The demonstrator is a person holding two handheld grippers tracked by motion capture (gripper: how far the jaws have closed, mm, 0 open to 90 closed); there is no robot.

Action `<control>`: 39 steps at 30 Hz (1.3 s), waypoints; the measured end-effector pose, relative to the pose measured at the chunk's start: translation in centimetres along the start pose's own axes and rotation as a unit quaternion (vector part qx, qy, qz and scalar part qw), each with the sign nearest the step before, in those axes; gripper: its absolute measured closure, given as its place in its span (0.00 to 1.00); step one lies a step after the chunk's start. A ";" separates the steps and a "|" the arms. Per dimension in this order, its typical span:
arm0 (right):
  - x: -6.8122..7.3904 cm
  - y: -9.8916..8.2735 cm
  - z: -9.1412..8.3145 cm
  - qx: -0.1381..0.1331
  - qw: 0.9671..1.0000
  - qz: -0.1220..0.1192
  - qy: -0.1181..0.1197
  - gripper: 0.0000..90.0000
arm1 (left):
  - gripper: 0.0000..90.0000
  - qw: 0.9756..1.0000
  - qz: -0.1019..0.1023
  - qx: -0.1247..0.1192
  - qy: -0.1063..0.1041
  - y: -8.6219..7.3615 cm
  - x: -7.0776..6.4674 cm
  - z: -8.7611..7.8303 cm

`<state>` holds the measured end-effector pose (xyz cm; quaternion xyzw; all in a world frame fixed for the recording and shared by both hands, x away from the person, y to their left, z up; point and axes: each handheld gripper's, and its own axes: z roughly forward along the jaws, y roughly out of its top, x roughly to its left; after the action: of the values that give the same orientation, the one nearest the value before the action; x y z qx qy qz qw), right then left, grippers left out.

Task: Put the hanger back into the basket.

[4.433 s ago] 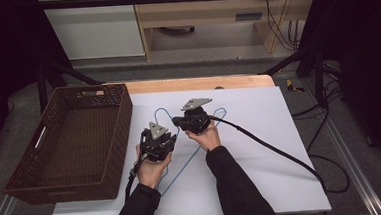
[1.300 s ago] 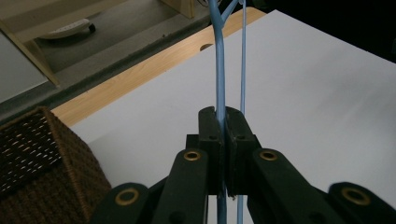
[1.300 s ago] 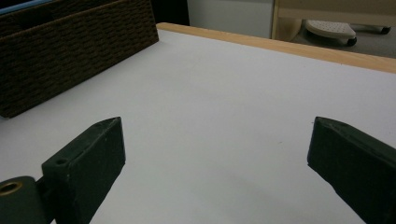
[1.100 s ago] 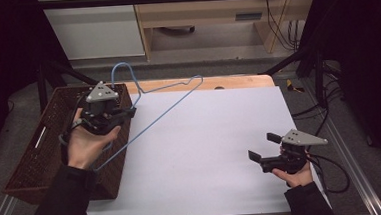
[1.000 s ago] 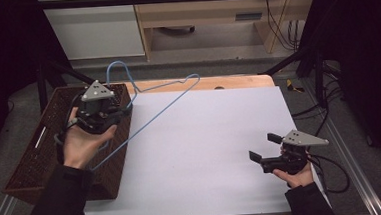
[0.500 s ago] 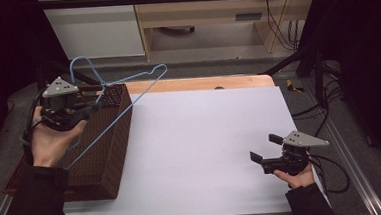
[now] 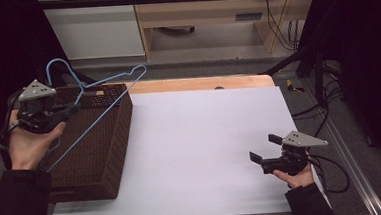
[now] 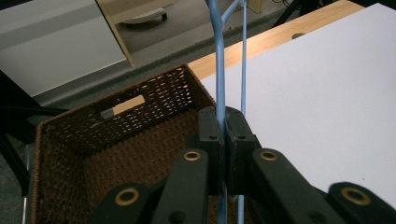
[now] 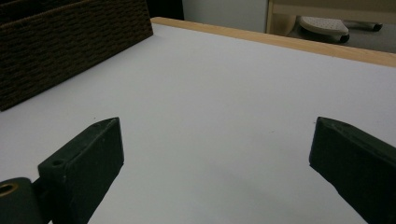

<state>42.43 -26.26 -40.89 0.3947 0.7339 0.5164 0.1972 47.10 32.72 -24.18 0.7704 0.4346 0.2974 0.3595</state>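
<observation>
While the left hand-held gripper (image 7: 71,109) clamps the blue wire hanger (image 7: 100,100) above the brown wicker basket (image 7: 94,158), the right hand-held gripper (image 7: 262,149) hovers released well right of that basket.

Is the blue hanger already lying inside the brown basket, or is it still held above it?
Held above it. The left gripper is shut on the blue hanger, which slants in the air over the brown basket; its hook rises above the far rim.

White rectangular worktop (image 7: 200,137), wooden far edge; dark brown woven wicker basket (image 7: 99,158) rests on it beneath left tongs (image 7: 73,108).
</observation>
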 end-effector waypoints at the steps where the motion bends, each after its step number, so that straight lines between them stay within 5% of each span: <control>1: 0.0 0.0 0.0 0.001 1.000 0.000 0.000 0.04 | 0.97 1.000 -0.003 0.000 0.003 -0.3 0.4 0.0; 23: 0.0 -0.1 0.2 0.004 1.000 -0.003 -0.002 0.04 | 0.97 0.998 -0.020 0.036 0.043 -6.0 5.5 0.8; 39: 0.0 -0.1 0.2 0.004 1.000 -0.001 -0.003 0.04 | 0.97 0.997 -0.005 0.071 0.039 -8.4 4.4 4.5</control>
<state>42.54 -26.12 -41.03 0.3961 0.7359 0.5119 0.1986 48.71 38.38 -32.85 0.7796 0.4724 0.2937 0.2879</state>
